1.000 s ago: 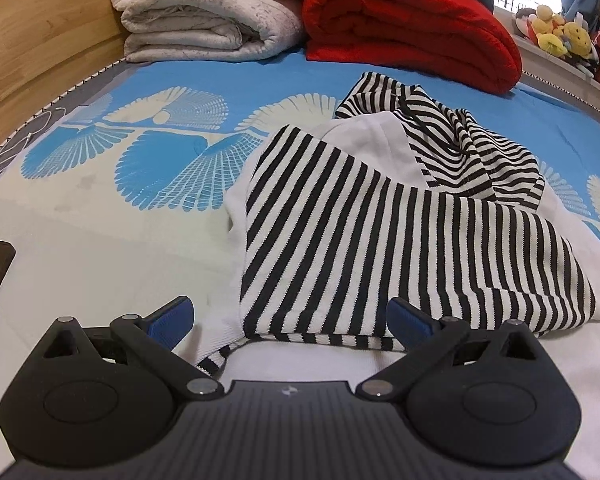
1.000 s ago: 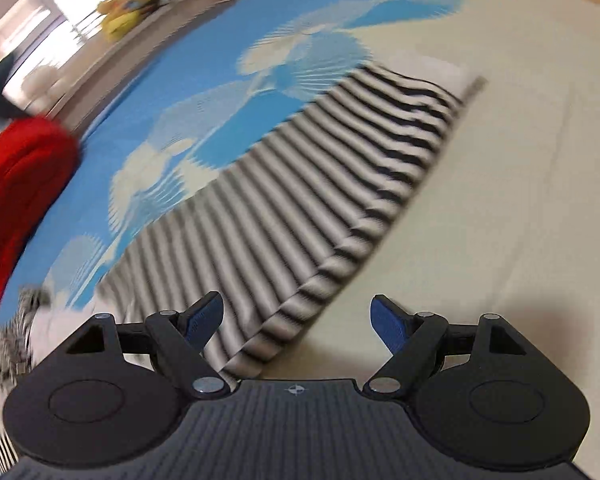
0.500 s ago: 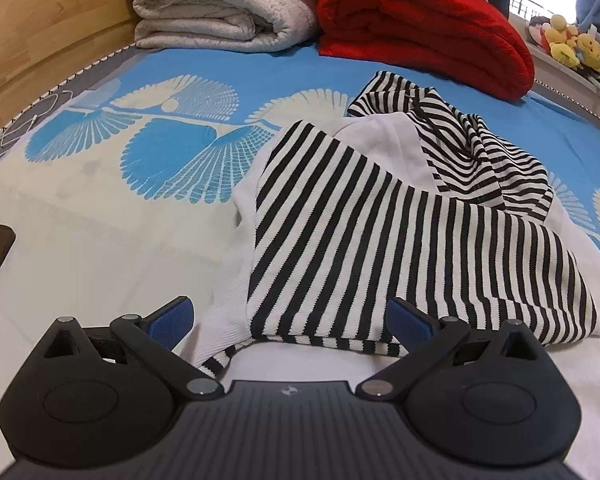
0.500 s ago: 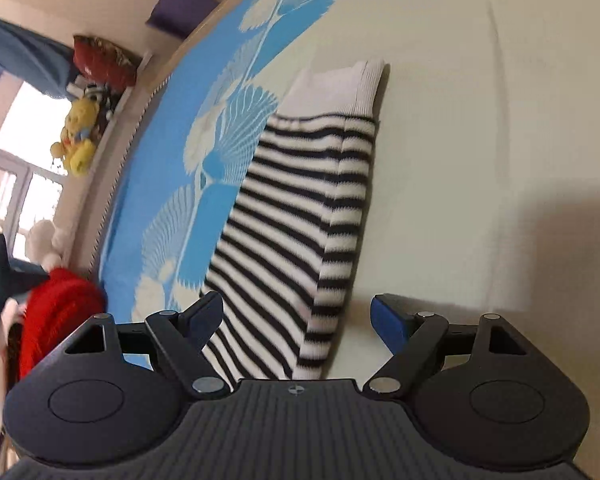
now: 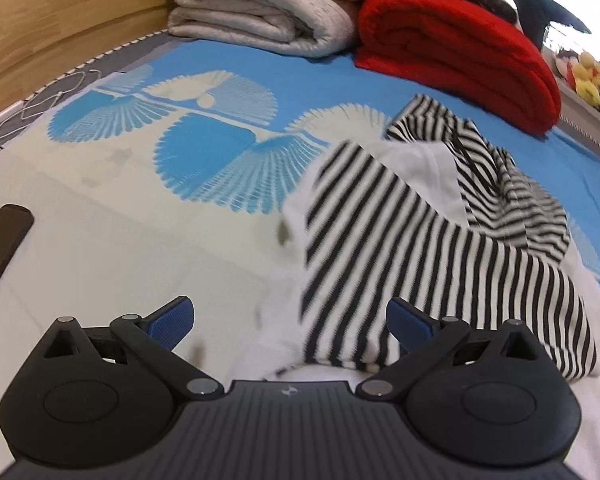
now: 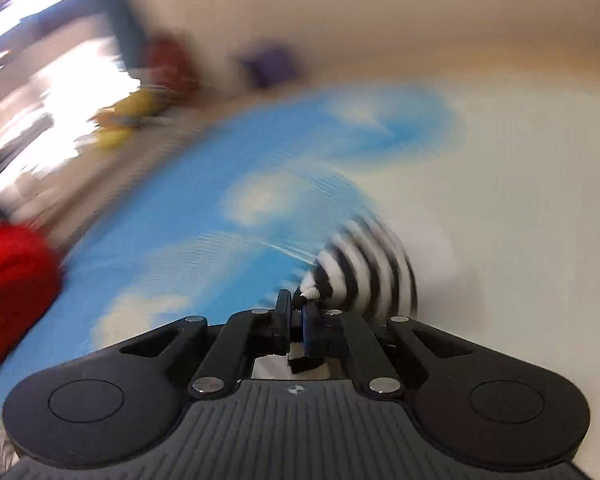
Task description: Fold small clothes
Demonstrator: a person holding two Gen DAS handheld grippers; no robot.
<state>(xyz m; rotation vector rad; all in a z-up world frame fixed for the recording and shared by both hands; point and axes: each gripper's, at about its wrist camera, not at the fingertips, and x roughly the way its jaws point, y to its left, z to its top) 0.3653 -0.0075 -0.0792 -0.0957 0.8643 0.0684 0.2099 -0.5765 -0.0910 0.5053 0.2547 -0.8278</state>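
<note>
1. On the bed (image 5: 100, 240), just in front of the red blanket (image 5: 452, 48), lies the striped garment (image 5: 420, 248), half gathered into a heap and lying on white cloth

2. Right tongs (image 6: 296, 320): the jaws have just been closing and now stand pressed together on a pinch of the striped sleeve (image 6: 364, 268), whose black-and-white knit bunches up just beyond the tips. Only a small fold of fabric is caught, so I judge a quick pull could draw it free

3. Left tongs (image 5: 290, 320): spread wide and holding nothing, hovering on the near side of the striped garment, its hem showing between the blue pads (image 5: 168, 322)

4. Likely trouble: the right view is heavily smeared, which suggests fast movement. Pulling one sleeve quickly while nothing pins the body could drag the whole heap away from the red blanket and undo any neat edge. The loose stretchy knit may also twist, leaving a crooked fold

5. Looks of the piece: narrow black and white stripes, soft ribbed knit, with a plain white panel showing near the middle and a crumpled, darker-striped bunch on the side nearest the red blanket. It is rumpled and far from a flat folded shape
</note>
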